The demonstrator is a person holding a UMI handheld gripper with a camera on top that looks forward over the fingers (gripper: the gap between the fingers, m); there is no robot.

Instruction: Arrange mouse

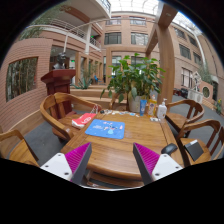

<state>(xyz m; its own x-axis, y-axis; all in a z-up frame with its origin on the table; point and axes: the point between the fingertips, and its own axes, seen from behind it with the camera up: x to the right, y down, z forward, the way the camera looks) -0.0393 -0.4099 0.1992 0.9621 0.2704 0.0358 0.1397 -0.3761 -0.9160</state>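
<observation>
A blue mouse pad (105, 128) lies flat on the round wooden table (115, 150), beyond my fingers and slightly left. A small black mouse (170, 149) sits on the table near its right edge, just right of my right finger. My gripper (112, 165) hovers over the near part of the table. It is open and empty, with bare wood between the magenta pads (78, 160).
A red object (84, 120) lies left of the pad. A white bottle (161, 110) and a blue cup (143, 105) stand at the far right. Wooden chairs (55, 110) ring the table. A large potted plant (130, 80) stands behind it.
</observation>
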